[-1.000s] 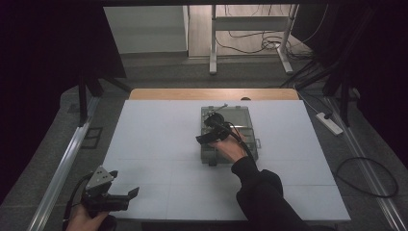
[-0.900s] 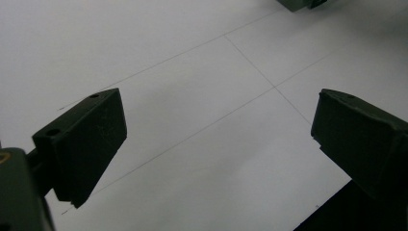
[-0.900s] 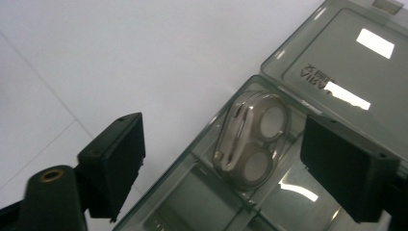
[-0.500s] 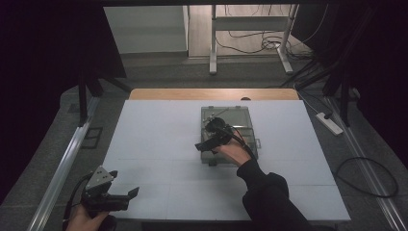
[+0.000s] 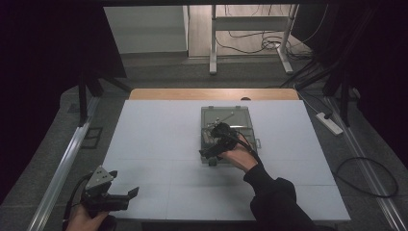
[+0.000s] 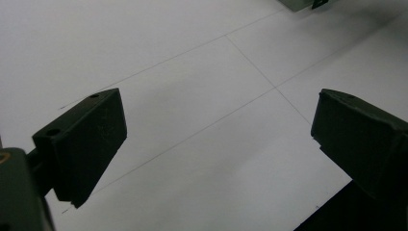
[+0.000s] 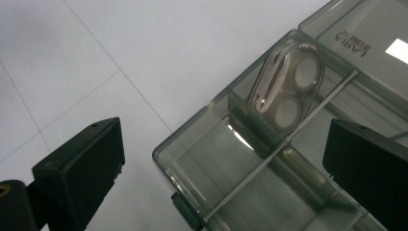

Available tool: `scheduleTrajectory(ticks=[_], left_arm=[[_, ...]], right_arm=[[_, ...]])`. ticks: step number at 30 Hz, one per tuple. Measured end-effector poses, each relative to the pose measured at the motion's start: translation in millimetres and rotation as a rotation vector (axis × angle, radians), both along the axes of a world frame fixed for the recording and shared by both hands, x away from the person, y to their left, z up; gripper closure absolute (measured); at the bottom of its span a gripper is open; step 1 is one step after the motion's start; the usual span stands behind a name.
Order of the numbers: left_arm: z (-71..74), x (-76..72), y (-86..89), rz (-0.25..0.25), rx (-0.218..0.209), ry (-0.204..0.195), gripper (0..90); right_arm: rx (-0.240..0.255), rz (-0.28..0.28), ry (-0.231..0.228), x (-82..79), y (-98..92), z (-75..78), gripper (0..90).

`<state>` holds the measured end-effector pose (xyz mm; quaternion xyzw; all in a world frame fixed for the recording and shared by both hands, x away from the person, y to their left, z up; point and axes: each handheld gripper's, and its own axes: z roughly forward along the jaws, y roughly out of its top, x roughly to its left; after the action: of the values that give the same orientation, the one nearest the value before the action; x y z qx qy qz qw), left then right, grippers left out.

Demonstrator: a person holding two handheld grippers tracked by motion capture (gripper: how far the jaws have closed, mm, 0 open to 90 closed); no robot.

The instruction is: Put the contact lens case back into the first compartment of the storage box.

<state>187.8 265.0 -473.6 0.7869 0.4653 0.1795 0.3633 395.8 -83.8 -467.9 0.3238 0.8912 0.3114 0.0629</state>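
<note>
From the high view, my right gripper [image 5: 208,153] sits over the near left corner of the clear box [image 5: 243,117], which lies a little right of the middle of the white table [image 5: 154,139]. My right hand [image 5: 240,158] comes in from the near side with the dark sleeve angled toward the far left, the gripper pointing left and slightly down. My left gripper [image 5: 131,193] hangs at the near left corner of the table, well apart from the box, jaws pointing right, its grey plate on top.

In the left gripper view, the left gripper [image 6: 216,139] has its jaws standing wide with nothing between them, just bare table [image 6: 183,72] crossed by thin seams. A corner of the box [image 6: 300,4] peeks in at the far edge.

In the right gripper view, the right gripper [image 7: 221,163] has just been opening and its jaws now stand wide apart, gripping nothing. The corner of the box [image 7: 192,159] lies between them, untouched. The box is smoky see-through plastic split by thin walls into compartments. A small oval case [image 7: 286,89] with two round wells leans tilted on edge in one compartment beside the box's outer wall, against a divider. A lidded section with a white label lies beyond it.
</note>
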Motion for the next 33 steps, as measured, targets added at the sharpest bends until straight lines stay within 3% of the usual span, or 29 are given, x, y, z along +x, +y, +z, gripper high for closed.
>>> scheduleTrajectory(ticks=[12,22,33], left_arm=[[0.2,-0.5,0.3,-0.003,0.002,-0.002,5.3],[0.3,-0.7,-0.2,-0.002,0.004,-0.002,5.3],[0.0,-1.1,0.3,-0.002,0.001,-0.003,5.3]], right_arm=[[-0.021,0.029,0.015,-13.3,-6.6,-6.6,0.0],[0.000,0.014,0.029,-21.5,-14.1,-8.7,0.0],[0.001,0.034,0.036,-29.0,-18.1,-5.3,0.0]])
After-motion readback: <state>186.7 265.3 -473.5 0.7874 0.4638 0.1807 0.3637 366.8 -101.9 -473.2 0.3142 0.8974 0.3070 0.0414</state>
